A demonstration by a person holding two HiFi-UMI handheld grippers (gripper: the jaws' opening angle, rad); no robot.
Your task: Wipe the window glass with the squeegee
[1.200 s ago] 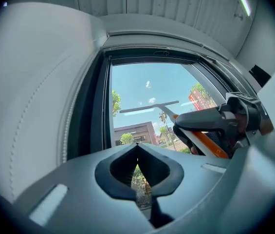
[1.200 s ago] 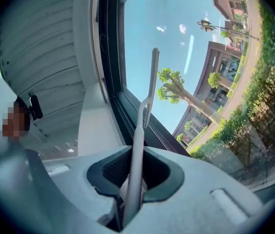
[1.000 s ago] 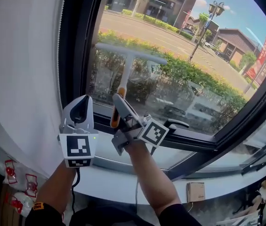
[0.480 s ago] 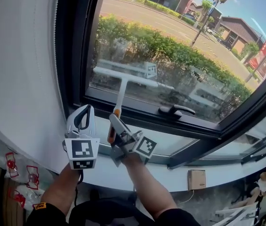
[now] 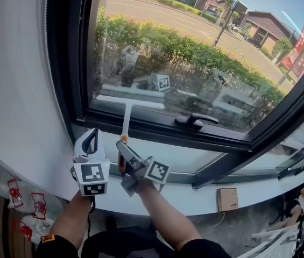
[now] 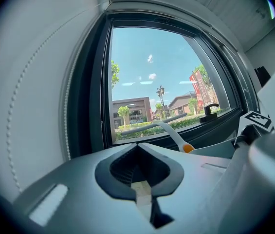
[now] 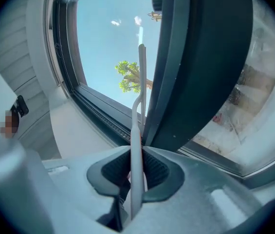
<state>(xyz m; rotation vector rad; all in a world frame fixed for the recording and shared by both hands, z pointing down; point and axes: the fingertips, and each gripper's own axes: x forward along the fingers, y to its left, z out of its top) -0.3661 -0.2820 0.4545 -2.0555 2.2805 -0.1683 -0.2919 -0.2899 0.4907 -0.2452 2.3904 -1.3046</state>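
Window glass (image 5: pixel 205 63) fills our upper view. Squeegee (image 5: pixel 126 117): the blade lies against the pane's bottom edge at the left end, just above the dark frame (image 5: pixel 141 123), and the handle runs down. Our right gripper (image 5: pixel 122 155) is clamped on that handle. Our left gripper (image 5: pixel 91 140), jaws together on nothing, sits just beside it.

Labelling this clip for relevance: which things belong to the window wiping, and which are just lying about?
Job in hand: squeegee; window glass; right gripper, shut on the squeegee's handle.

Lying about: left gripper, shut and empty; window handle; cardboard box; red-printed bags.
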